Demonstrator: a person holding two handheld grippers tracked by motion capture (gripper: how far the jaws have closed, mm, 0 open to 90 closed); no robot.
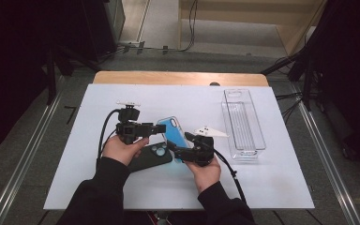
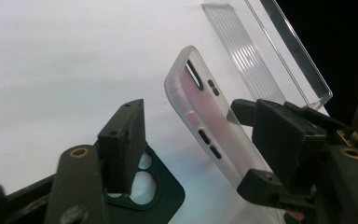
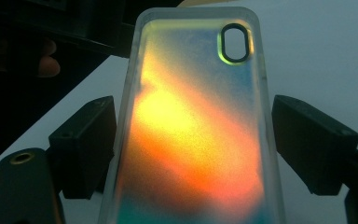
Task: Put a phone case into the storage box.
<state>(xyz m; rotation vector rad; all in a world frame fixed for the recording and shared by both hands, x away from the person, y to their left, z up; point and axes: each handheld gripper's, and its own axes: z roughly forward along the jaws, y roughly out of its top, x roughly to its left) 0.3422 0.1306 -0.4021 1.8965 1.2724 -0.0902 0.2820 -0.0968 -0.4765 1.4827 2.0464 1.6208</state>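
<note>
In the high view, left of centre, the left gripper [image 1: 161,128] pointed toward the right of the frame, held in the person's left hand [image 1: 123,149] above the white table sheet [image 1: 93,154]. Its jaws stood apart with nothing pressed between them – in the left gripper view one black pad [image 2: 123,142] rose at lower left, clear of the case's frosted edge. Below that hand, near the lower centre of the high view, a dark, glossy phone case with round camera cut-outs [image 1: 152,157] lay flat on the sheet, untouched.

At the centre, the translucent iridescent phone case with a blue-green sheen [image 1: 173,132] was tilted up off the sheet, its near end in the right gripper [image 1: 183,145]. In the right gripper view the case [image 3: 193,121] ran up between the two black pads; the left-hand pad pressed on its edge, the right-hand one stood very close, so I read it as clamped across its width, though that second contact was not sharp.

To the right, a clear, long rectangular plastic tray with a ribbed floor [image 1: 258,136] stood empty, well apart from both cases.

The step in hand looked like a handover or a two-handed hold of the iridescent case – the left gripper lining up on its free end. The next move called for sliding the left jaws around that slim edge squarely before pressing, while the right kept its grip steady, since the smooth shell could twist or slip
</note>
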